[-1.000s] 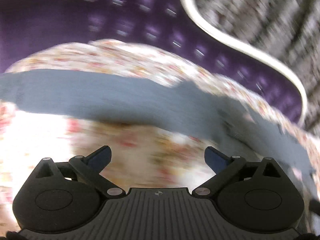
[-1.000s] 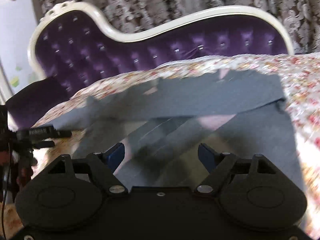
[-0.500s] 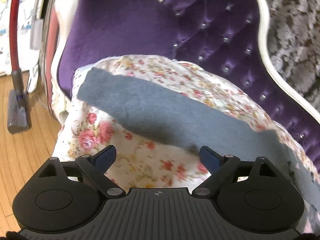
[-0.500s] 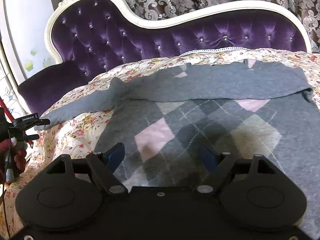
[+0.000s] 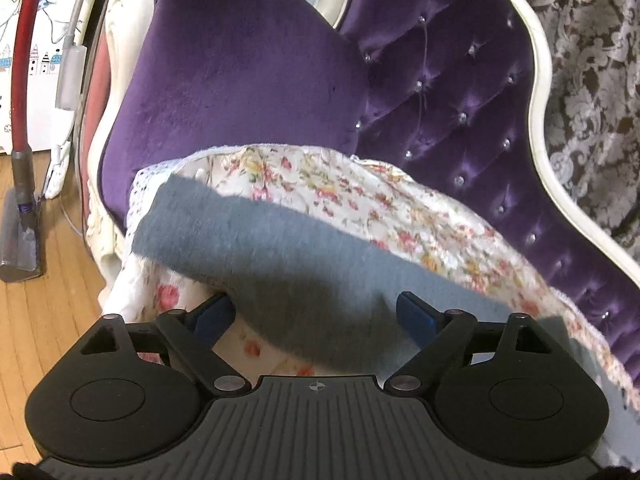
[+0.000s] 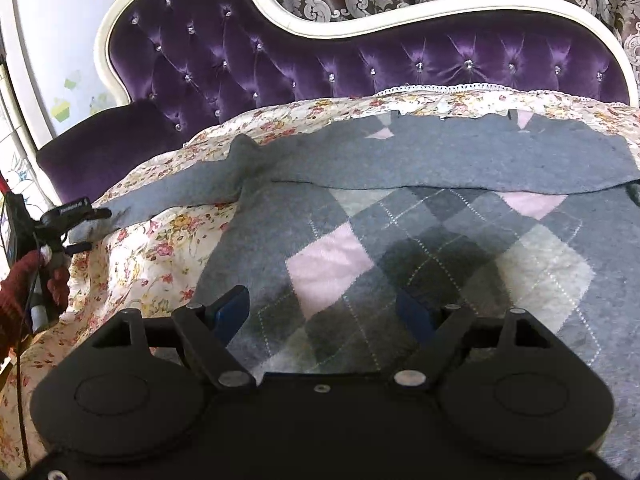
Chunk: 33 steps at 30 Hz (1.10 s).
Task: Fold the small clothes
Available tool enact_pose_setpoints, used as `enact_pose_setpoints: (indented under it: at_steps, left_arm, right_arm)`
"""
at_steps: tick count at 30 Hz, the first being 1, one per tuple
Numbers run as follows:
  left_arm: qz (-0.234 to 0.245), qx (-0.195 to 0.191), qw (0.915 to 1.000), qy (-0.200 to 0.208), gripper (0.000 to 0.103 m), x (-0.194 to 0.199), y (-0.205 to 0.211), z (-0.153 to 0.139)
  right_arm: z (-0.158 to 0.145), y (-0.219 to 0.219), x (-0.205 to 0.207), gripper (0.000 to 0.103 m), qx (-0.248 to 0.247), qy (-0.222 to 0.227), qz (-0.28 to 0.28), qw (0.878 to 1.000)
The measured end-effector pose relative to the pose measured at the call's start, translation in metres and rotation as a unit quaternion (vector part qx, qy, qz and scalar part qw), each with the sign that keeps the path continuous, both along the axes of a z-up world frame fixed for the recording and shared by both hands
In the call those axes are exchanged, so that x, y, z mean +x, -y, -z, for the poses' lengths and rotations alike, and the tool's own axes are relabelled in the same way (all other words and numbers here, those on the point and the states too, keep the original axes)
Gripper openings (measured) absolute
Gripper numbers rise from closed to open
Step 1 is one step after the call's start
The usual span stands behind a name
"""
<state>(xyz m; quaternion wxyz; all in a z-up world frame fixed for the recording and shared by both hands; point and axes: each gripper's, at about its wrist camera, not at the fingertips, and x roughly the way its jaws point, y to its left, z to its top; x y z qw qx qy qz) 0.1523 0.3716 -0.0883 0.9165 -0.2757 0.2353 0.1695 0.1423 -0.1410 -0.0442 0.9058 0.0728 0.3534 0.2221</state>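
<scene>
Sofa (image 6: 360, 60) of purple buttoned velvet with a white frame carries a flowered cover (image 6: 160, 248), and on that cover a grey sweater (image 6: 460, 248) with pink and pale diamonds lies flat, one sleeve (image 5: 248, 248) stretched out toward the armrest. The left gripper (image 5: 316, 316) sits low over that sleeve, jaws wide apart, gripping nothing. The right gripper (image 6: 324, 312) hangs above the sweater's body, likewise spread wide and empty.

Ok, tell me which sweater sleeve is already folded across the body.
The sleeve on the right lies flat across the argyle sweater below the neckline. The other sleeve runs out sideways over the floral cover, toward the left gripper.
</scene>
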Motion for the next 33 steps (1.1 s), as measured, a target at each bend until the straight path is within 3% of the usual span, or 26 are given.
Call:
enact_pose_setpoints:
  at_steps: [2, 3, 4, 7, 12, 18, 22, 26, 31, 32, 33]
  left_arm:
    - [-0.013, 0.007, 0.9999, -0.005, 0.073, 0.005, -0.002, -0.003]
    - [-0.021, 0.016, 0.9996, -0.005, 0.054, 0.006, -0.003, -0.004]
    - [-0.022, 0.02, 0.9995, -0.006, 0.024, 0.008, -0.004, -0.006]
    - [-0.015, 0.01, 0.9998, -0.012, 0.008, 0.011, -0.009, -0.012]
    - [0.01, 0.028, 0.9996, -0.003, 0.008, 0.014, 0.004, -0.045]
    - [0.068, 0.072, 0.9935, 0.056, 0.007, 0.026, 0.047, -0.12]
    - [0.127, 0.107, 0.9807, 0.103, 0.007, 0.037, 0.098, -0.174]
    - [0.194, 0.112, 0.9633, 0.148, 0.007, 0.053, 0.163, -0.219]
    - [0.258, 0.127, 0.9419, 0.174, 0.009, 0.068, 0.242, -0.236]
    - [0.266, 0.132, 0.9393, 0.171, 0.012, 0.071, 0.255, -0.232]
    - [0.273, 0.141, 0.9377, 0.162, 0.022, 0.075, 0.267, -0.226]
  right_arm:
    - [0.0, -0.001, 0.0, 0.082, 0.0, -0.001, -0.001, 1.0]
    - [0.0, -0.002, 0.0, 0.082, -0.001, -0.001, -0.002, 1.0]
    - [0.0, -0.002, 0.0, 0.082, -0.001, -0.002, -0.002, 1.0]
    - [0.001, -0.002, 0.001, 0.082, 0.002, -0.004, -0.002, 1.0]
    - [0.002, 0.002, 0.001, 0.082, 0.012, -0.006, -0.001, 1.0]
    - [0.003, 0.016, 0.001, 0.082, 0.031, -0.014, 0.017, 0.999]
    - [0.004, 0.027, -0.003, 0.083, 0.028, -0.018, 0.034, 0.999]
    - [0.01, 0.033, -0.007, 0.084, 0.028, -0.014, 0.04, 0.999]
    - [0.011, 0.033, -0.008, 0.086, 0.032, -0.007, 0.037, 0.999]
    - [0.011, 0.034, -0.008, 0.086, 0.034, -0.007, 0.037, 0.999]
    - [0.011, 0.036, -0.008, 0.086, 0.039, -0.008, 0.036, 0.999]
